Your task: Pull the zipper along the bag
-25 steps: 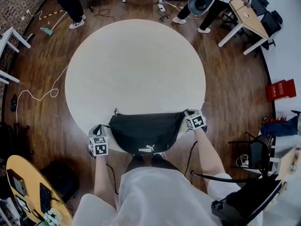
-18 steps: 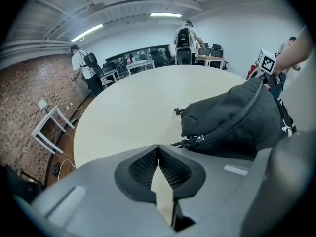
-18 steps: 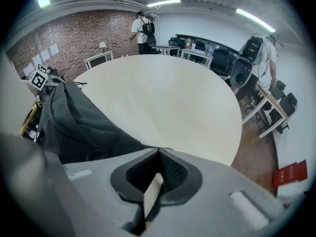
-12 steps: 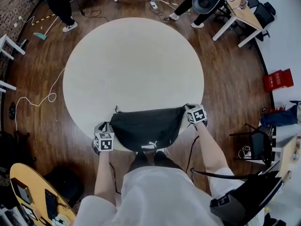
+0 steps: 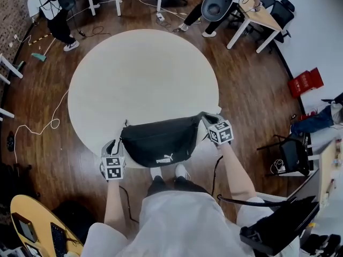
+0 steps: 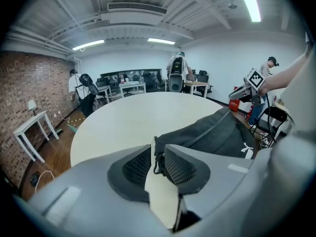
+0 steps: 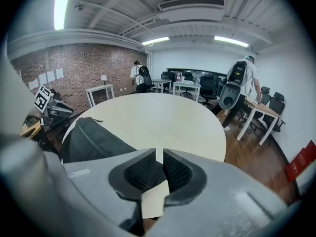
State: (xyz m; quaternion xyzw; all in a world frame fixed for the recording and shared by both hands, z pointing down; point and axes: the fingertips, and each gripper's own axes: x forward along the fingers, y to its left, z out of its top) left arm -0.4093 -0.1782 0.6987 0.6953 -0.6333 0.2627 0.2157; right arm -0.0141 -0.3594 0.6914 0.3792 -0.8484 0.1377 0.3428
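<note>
From the head view, the black bag [image 5: 161, 143] lies at the near edge of the round tabletop [image 5: 139, 68], right in front of the person, with its white logo facing them. The left tool [image 5: 118, 145] sits at the bag's left end and the right tool [image 5: 208, 121] at its right end, where the bag's corner is drawn up to the tool's tip. The rest of the tabletop is bare. Around it are a wooden floor [image 5: 252, 90], a white cable [image 5: 37, 127] and people by the desks at the far side.

In the left gripper view, the bag [image 6: 217, 132] stretches away to the right across the pale tabletop [image 6: 133, 117], with the zipper [image 6: 207, 131] running along its upper side. A small dark zipper pull [image 6: 158, 163] at the bag's end hangs between the left tool's pads. The jaws have just been opening and stand narrowly apart, with a sliver of tabletop showing beside the pull, so the pads are not pressing on it. The right tool [image 6: 245, 91] shows at the bag's far end.

In the right gripper view, the bag [image 7: 89, 137] lies to the left and passes behind the left jaw. The right tool's [image 7: 158, 158] jaws are almost together. There is a thin pale slit at the tips, and lower down dark fabric is pinched between the pads. The left tool [image 7: 55, 107] is visible beyond the bag.
</note>
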